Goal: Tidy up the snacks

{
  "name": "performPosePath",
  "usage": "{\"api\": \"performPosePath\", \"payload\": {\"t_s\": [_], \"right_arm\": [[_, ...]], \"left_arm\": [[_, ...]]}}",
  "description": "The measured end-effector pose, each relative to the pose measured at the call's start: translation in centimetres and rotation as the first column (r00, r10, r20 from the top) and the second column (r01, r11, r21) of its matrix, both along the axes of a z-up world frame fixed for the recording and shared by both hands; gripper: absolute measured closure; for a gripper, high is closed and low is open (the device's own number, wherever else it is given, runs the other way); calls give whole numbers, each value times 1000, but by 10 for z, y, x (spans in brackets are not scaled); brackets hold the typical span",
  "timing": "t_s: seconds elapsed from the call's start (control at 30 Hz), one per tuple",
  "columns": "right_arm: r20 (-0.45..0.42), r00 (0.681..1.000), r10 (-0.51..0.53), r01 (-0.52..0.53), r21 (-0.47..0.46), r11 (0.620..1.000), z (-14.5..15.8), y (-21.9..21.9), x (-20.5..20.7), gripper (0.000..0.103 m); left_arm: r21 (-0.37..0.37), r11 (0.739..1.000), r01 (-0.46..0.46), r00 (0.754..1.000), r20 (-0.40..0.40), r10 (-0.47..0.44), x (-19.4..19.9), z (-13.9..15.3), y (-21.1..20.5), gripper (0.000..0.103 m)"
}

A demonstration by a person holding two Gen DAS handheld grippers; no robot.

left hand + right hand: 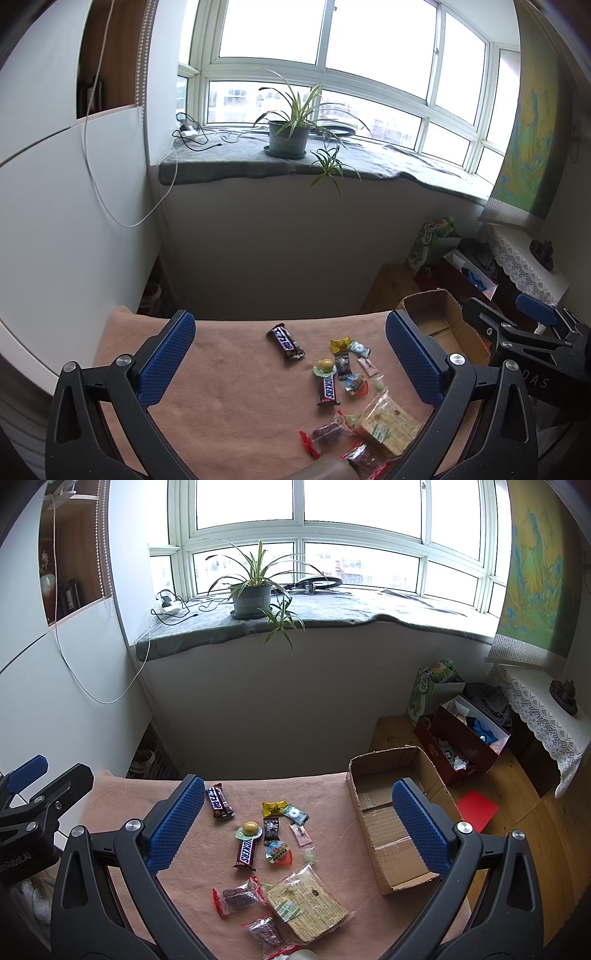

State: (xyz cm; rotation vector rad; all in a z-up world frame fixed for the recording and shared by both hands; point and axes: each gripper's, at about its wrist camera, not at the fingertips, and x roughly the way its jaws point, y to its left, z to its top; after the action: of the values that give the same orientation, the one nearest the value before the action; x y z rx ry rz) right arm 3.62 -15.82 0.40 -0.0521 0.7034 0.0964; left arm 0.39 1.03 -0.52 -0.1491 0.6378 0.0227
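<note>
left tool released | right tool released | bar reads "SNICKERS" | box beside snacks

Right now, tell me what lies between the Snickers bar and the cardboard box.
In the right wrist view, a round blue-and-orange packet and a small green candy lie between the Snickers bar and the cardboard box; beyond them, bare pink cloth.

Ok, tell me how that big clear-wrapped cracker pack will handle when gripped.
The cracker pack looks flat and stiff, though probably brittle, so squeeze gently. Its loose clear wrapper may crinkle and slip against the tool pads. It lies against the red-ended snack bags, so lifting it could nudge them.
</note>
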Motion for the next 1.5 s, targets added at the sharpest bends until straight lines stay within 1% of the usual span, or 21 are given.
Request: {"api": "performPosePath", "payload": {"t_s": [0.9, 1.1, 1.2, 1.33, 1.5], "right_arm": [[-9, 1000, -2, 2, 1, 1000, -7, 1, 2, 0], [-24, 1000, 6, -6, -6, 1000, -21, -1, 1, 0], [-34, 999, 1, -2, -7, 1000, -26, -10, 0, 0], [-69, 998, -7, 9, 38, 999, -37, -31, -1, 0], [-109, 994, -15, 20, 52, 998, -51, -51, -5, 0]], "left_arm": [[5, 1000, 2, 1000, -12, -2, 1, -4, 0, 1], [8, 1000, -2, 1000, -27, 2, 2, -9, -1, 1], [3, 1000, -4, 999, -41, 4, 1, -14, 1, 1], [-4, 1000, -11, 998, -65, 11, 0, -22, 4, 2], [-14, 1000, -6, 995, -96, 4, 0, -30, 5, 6]]}}
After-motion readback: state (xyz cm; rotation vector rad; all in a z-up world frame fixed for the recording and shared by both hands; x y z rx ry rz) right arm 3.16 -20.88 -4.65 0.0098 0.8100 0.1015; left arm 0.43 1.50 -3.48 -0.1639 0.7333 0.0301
